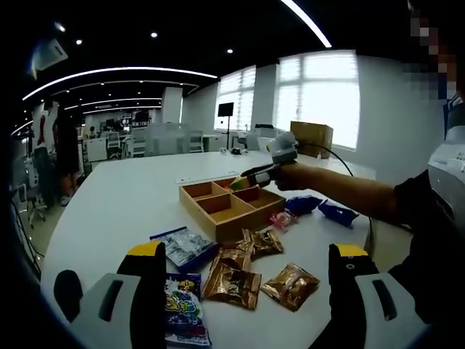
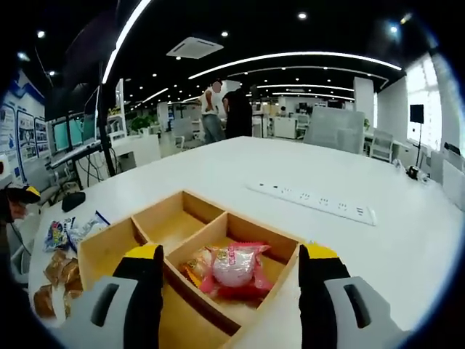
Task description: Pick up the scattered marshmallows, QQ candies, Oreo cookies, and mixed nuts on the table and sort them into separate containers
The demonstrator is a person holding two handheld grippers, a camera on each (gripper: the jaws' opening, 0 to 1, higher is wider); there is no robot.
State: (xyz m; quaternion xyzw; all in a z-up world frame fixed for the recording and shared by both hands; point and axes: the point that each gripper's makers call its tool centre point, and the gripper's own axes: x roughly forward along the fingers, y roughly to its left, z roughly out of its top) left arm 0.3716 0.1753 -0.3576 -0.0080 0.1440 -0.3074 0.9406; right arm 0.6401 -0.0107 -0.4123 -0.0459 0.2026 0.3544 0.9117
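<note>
Four-compartment wooden tray (image 2: 218, 243) sits on white office table (image 2: 240, 167).

A candy packet (image 2: 231, 267) lies in one compartment of the wooden tray (image 2: 109, 247) on the table (image 2: 240, 163).

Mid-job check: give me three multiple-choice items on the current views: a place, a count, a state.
1. Where does the pink-and-white plastic packet lie? A on the floor; B in a compartment of the light wooden tray; C on a chair.
2. How many compartments has the tray? A two; B four; C nine.
3. How do the right gripper's jaws stand? A shut on the packet; B shut empty; C open.
Answers: B, tray walls surround it; B, crossed dividers make four; C, they stand apart beside the packet, not touching it.
</note>
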